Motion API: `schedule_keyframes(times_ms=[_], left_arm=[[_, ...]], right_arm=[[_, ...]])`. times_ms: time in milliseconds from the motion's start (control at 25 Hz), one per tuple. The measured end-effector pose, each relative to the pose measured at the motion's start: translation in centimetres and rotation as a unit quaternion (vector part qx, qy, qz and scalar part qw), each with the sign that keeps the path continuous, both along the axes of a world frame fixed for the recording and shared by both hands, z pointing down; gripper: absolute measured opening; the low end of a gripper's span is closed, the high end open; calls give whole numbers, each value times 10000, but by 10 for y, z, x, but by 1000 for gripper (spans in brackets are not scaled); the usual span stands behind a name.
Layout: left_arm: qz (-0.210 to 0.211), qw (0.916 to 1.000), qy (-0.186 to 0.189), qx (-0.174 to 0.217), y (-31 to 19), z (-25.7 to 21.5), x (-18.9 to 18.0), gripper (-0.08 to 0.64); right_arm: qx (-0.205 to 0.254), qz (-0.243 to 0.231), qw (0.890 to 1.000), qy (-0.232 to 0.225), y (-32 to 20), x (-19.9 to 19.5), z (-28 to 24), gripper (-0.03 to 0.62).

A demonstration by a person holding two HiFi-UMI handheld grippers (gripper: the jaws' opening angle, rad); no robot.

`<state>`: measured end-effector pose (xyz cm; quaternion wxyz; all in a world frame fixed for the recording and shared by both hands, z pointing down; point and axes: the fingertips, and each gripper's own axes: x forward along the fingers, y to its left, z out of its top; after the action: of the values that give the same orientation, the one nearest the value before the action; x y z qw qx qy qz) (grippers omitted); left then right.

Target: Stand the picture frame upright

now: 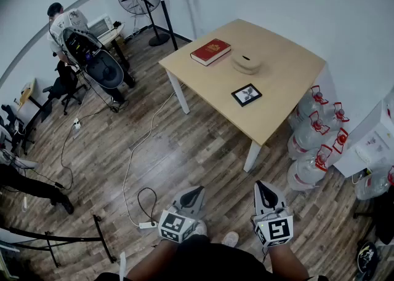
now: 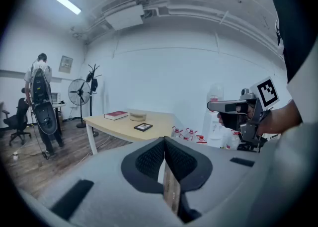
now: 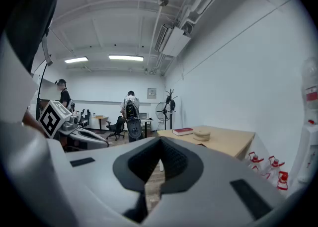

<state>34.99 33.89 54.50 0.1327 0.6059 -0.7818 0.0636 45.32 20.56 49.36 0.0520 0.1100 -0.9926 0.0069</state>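
Picture frame (image 1: 246,94) lies flat on table (image 1: 289,71) — L gripper (image 1: 194,195) & R gripper (image 1: 265,190) both closed, empty; well apart from it.

A light wooden worktop (image 1: 289,71) on white legs stood on the plank floor (image 1: 184,150). Three things lay on it, none touching another. A red book (image 1: 210,51) lay flat near the far left edge, with a round tan object (image 1: 246,63) just beside it. A small black picture frame (image 1: 246,94) lay flat, face up, nearer the front edge.
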Motion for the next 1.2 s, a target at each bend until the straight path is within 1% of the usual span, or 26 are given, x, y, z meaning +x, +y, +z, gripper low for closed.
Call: schedule_keyframes(times_ms=[200,360,520,640,840,1000,1200], left_arm=[[1,9995,-244,183,10,-13,-7,0],[-20,9993,-280,252,19,-25,-23,1],[-54,9986,-356,383,27,-33,-42,0],[-73,9981,-309,529,35,-42,-52,0],[-115,9974,-338,630,65,-48,-82,0],[-19,9975,-310,642,80,-48,-104,0],[72,9975,-290,636,97,-42,-128,0]], right_arm=[[174,31,9998,-55,7,-3,-12,9],[217,38,9997,-137,16,-15,-19,9],[279,252,9989,-276,18,-24,-28,9],[148,370,9988,-268,23,-27,-27,9],[-306,293,9987,-272,50,-60,-21,9],[-432,333,9982,-257,62,-84,-18,9],[-557,362,9972,-343,76,-108,-16,9]])
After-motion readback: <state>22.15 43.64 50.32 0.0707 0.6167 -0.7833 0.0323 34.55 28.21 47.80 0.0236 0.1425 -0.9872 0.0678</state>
